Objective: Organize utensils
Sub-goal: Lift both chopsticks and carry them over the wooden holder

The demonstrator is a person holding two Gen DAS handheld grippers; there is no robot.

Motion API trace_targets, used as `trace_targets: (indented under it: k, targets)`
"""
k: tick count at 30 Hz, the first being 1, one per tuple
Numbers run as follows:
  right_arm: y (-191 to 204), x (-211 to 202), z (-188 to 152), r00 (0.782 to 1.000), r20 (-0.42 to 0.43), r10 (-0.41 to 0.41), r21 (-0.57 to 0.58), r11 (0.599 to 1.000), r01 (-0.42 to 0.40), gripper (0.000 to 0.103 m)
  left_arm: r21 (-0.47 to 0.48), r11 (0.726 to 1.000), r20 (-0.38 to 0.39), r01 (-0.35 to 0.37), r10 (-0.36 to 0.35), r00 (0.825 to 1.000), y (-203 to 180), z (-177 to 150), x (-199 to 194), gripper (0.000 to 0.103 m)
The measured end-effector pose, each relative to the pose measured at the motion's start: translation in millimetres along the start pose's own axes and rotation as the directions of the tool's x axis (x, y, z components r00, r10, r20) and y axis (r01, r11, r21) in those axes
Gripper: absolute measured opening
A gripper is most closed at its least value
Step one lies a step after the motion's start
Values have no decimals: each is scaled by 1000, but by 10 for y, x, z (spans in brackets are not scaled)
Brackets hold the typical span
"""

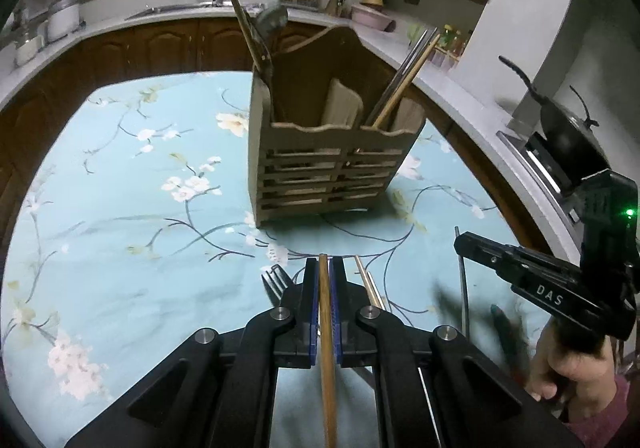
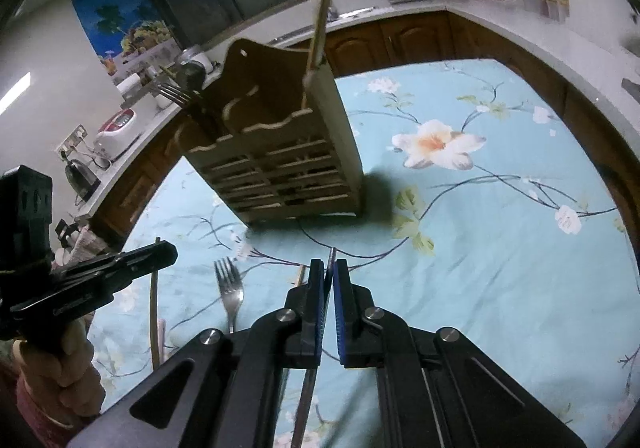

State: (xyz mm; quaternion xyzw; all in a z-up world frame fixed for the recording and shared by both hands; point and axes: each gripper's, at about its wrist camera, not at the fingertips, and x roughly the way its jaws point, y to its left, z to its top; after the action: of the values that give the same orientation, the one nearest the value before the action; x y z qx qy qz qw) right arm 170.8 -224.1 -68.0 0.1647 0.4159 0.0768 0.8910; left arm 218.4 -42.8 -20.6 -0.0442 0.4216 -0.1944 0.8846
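— Nearest the lens on the left side?
— Left gripper (image 1: 323, 268), jaws pinching a brown wooden chopstick (image 1: 327, 348). Its long axis runs straight along the fingers, tip towards the holder.

— Right side?
— Right gripper (image 2: 329, 272), jaws pinching a thin grey metal chopstick (image 2: 306, 400), also lengthwise along the fingers, tip just past the pads.

— Surface and room?
— Worktop (image 1: 120, 248) under a pale blue cloth printed with blossoms; behind it, a curved kitchen counter (image 1: 168, 14) with dark wood cupboards.

— Holder?
— Slatted wooden utensil holder (image 1: 320, 168), upright mid-cloth, divided into compartments. Chopsticks (image 1: 404, 84) lean right in one; a spoon and further sticks lean left in another.

— Loose items?
— One fork (image 2: 230, 288) flat on the cloth, tines towards the holder, between the two grippers.
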Motion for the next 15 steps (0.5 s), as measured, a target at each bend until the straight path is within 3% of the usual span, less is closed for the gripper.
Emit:
trace_targets:
  k: [15]
  targets:
    - [264, -350, -20, 998, 55, 13, -42, 999, -10, 4, 8, 1000, 60, -2, 2, 998, 49, -228, -720, 4]
